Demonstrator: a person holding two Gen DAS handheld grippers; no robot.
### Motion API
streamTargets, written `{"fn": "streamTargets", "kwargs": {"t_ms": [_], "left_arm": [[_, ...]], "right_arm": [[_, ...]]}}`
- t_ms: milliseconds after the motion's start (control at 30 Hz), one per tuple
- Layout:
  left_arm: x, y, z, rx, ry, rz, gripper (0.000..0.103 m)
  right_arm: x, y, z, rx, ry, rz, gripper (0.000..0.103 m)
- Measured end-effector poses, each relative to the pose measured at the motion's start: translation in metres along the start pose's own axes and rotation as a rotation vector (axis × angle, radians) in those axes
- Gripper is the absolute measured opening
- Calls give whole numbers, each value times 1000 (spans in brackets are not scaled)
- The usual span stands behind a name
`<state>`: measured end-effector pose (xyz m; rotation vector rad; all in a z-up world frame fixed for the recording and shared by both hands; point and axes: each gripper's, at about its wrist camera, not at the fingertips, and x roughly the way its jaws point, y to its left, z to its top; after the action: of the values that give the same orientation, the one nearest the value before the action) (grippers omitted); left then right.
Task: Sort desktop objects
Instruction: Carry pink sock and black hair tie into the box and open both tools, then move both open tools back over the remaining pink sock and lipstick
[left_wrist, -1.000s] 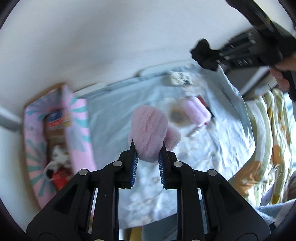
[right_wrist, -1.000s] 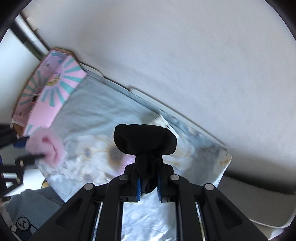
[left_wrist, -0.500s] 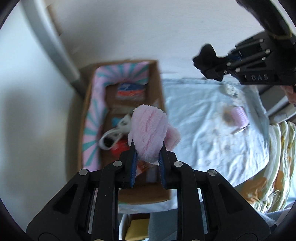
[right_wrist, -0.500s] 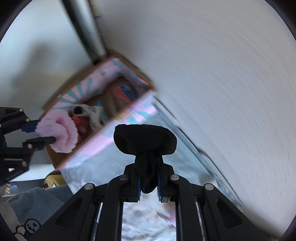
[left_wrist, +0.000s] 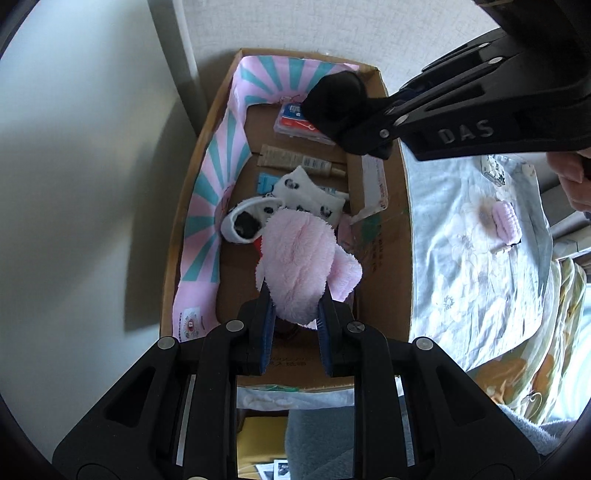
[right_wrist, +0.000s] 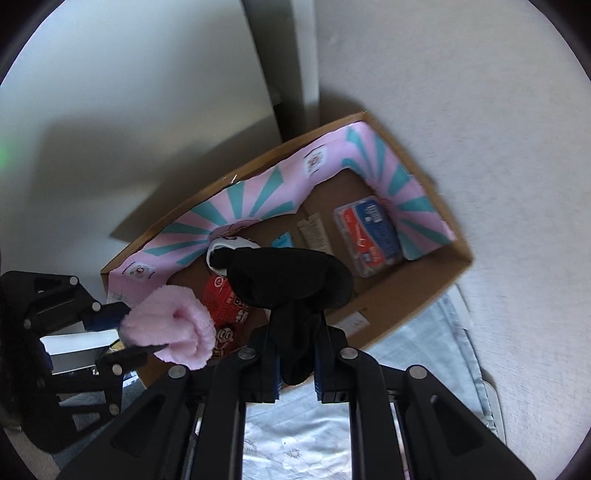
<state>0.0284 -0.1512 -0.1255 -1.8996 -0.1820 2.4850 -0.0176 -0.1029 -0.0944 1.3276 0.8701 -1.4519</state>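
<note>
My left gripper (left_wrist: 295, 314) is shut on a fluffy pink sock (left_wrist: 299, 269) and holds it above the near end of an open cardboard box (left_wrist: 397, 236) with a pink and teal liner. The pink sock also shows in the right wrist view (right_wrist: 173, 328). My right gripper (right_wrist: 295, 369) is shut on a black sock (right_wrist: 291, 277) and holds it over the box (right_wrist: 417, 291). In the left wrist view the black sock (left_wrist: 334, 99) hangs over the box's far end.
In the box lie a white spotted sock (left_wrist: 303, 192), a beige tube (left_wrist: 299, 162), a red and blue packet (right_wrist: 369, 236) and a red carton (right_wrist: 225, 302). Right of the box a floral sheet (left_wrist: 472, 266) carries another pink sock (left_wrist: 506, 221). White walls stand behind the box.
Both grippers have swung left from over the floral sheet to over the cardboard box, each still holding its sock. The right gripper has come closer to the box's far end.
</note>
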Motion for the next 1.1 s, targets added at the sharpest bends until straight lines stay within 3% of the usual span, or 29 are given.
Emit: {"fn": "streamTargets", "kwargs": {"t_ms": [67,133,167,200,233,300,800,1100], "left_arm": [[-2,0,2,4,-16,9,21],[-6,0,5,3,-41,12,42],[-6,0,8,-5,-32,3,73],[-5,0,8,-18,-13,-9,100],[-5,0,9,-26,4,-21,102],[-8,-1,9,-27,-5,-35,103],[-20,-16,9,15,-34,-18,103],[-32,-30,18,37,-37,-11,103]], "right_arm": [[4,3,2,-4,10,3,12],[8,5,5,-10,22,-5,15],[9,6,6,-13,28,-7,19],[11,7,7,-19,36,-6,34],[12,8,8,-24,42,-3,64],[15,10,8,-33,51,-29,103],[7,3,9,27,-2,-50,103],[-20,-17,-18,105,-34,-37,103]]}}
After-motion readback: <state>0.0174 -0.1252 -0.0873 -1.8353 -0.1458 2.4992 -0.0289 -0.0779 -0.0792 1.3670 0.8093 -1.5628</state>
